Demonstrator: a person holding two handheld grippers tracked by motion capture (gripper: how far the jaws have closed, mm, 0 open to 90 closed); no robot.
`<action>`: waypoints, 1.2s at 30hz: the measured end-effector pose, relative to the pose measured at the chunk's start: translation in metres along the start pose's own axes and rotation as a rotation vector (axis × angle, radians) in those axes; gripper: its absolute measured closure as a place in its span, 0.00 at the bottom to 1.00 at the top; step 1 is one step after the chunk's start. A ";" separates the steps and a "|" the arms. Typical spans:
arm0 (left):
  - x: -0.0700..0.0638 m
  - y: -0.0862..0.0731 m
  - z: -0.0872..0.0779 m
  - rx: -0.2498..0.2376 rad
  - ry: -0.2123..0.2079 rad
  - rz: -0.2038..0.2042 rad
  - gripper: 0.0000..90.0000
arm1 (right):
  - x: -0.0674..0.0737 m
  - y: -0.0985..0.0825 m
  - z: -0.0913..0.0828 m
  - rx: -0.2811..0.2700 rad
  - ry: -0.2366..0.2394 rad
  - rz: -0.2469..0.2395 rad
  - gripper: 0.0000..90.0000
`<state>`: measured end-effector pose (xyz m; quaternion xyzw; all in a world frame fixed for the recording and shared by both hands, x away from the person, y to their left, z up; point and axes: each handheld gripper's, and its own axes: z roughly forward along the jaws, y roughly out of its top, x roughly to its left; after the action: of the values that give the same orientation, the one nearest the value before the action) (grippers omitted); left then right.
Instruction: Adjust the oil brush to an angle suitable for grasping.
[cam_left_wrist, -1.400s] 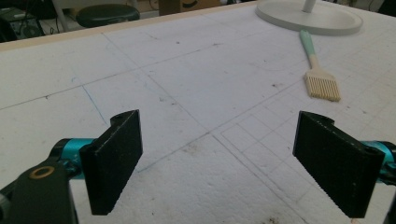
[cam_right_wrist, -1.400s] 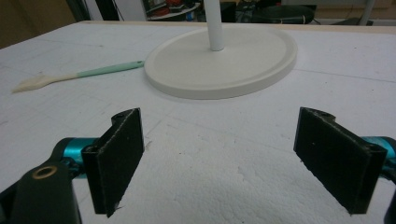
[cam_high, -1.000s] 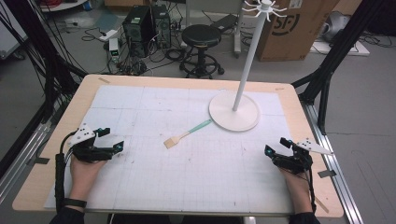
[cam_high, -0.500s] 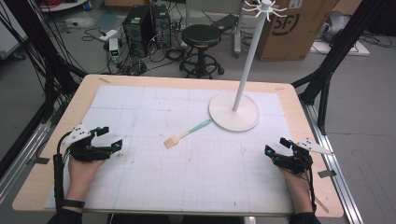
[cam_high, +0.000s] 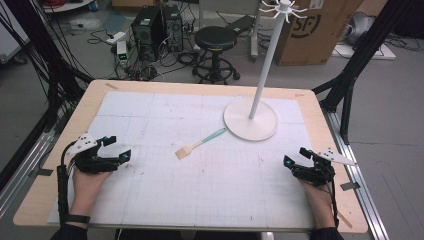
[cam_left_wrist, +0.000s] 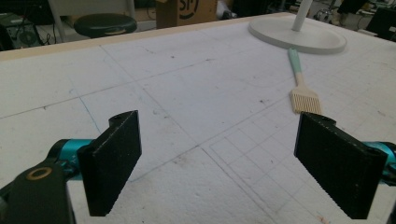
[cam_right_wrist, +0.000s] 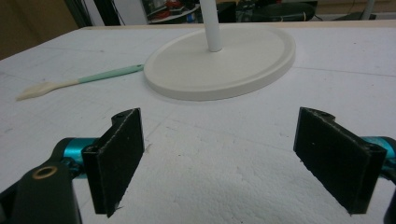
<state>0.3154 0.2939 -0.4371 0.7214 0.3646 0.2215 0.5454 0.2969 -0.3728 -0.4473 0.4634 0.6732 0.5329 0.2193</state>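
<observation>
Fingers (cam_left_wrist: 116, 163) apart, both grippers | brush (cam_high: 200, 144): mint handle, pale, seemingly wooden, bristle end

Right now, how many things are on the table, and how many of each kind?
Brush: 1
Stand: 1
Grippers, left gripper and right gripper, both open: 2
Total: 4
</observation>
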 end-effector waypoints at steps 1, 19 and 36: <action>0.000 0.000 0.000 0.000 0.002 -0.008 0.17 | 0.000 0.000 0.000 0.001 0.000 0.000 0.17; -0.022 0.026 0.023 0.039 -0.109 0.029 0.17 | 0.000 0.000 0.000 0.000 -0.004 -0.003 0.17; -0.023 0.031 0.025 0.053 -0.118 0.064 0.16 | 0.001 0.000 0.000 0.000 -0.004 -0.005 0.17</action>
<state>0.3274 0.2561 -0.4133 0.7587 0.3143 0.1863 0.5393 0.2968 -0.3722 -0.4474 0.4628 0.6740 0.5314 0.2217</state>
